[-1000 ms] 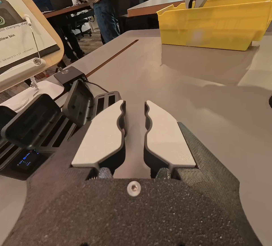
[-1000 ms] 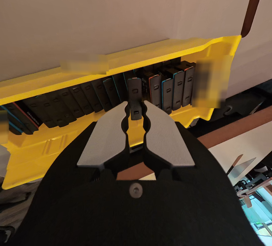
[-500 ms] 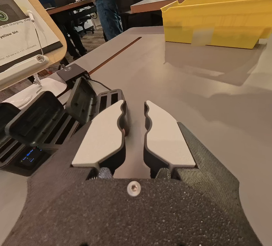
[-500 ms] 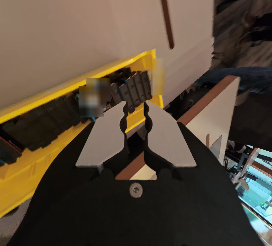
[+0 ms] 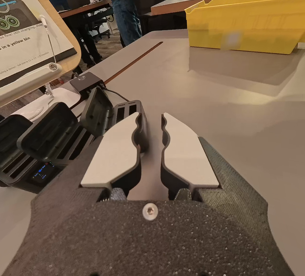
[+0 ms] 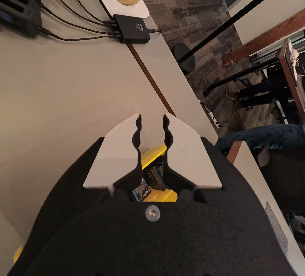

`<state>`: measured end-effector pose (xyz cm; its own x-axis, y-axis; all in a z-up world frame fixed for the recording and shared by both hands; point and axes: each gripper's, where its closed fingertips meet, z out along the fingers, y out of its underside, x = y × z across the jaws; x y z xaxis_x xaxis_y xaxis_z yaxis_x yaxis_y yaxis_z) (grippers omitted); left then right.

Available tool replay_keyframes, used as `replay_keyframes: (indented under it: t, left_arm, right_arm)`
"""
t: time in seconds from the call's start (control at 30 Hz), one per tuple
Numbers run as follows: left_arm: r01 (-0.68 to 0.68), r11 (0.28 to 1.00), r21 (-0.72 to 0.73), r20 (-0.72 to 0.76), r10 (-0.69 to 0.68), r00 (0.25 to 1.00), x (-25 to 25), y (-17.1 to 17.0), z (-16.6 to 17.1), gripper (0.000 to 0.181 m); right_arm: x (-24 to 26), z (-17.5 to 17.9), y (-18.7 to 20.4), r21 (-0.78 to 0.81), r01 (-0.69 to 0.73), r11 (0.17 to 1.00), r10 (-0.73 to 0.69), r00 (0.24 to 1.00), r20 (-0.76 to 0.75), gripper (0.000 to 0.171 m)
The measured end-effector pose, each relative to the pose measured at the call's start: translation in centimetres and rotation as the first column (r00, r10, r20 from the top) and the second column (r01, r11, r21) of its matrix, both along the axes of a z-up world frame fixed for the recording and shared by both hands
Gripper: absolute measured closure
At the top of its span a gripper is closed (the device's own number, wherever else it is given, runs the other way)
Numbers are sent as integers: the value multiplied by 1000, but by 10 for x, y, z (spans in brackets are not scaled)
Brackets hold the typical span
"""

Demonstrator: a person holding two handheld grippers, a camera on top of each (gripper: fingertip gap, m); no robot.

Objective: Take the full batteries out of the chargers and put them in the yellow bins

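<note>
Right gripper [image 6: 151, 119] swung off the yellow bin [image 6: 153, 153], battery released; bin with batteries [image 6: 155, 177] sat lower centre, behind jaws spread and empty. Left gripper [image 5: 150, 118] hovered over desk [image 5: 206, 103], jaws parted, empty, beside open chargers [image 5: 49, 139] at left; power hub [image 6: 132, 28] at upper centre.

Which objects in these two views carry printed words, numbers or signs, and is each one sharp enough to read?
I do not copy wording; only where it stands.
White printed sheet on the wood-edged stand: large, sharp print.
Small lit display on the black charger: tiny, blurred figures.
Flat black power hub: white marks, too small.
Black batteries in the yellow plastic bin: blurred label print.
</note>
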<state>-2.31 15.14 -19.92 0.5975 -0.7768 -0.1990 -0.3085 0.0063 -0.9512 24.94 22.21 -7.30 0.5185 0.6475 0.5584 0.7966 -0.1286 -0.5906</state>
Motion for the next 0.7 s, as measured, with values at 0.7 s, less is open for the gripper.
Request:
replay_keyframes:
  t: [0.7]
  left_arm:
    - [22,1000,2,-85,-22,996,5,-5,-15,162]
  right_arm:
    - [147,-136,-34,-395,270,878,-108,916,387,132]
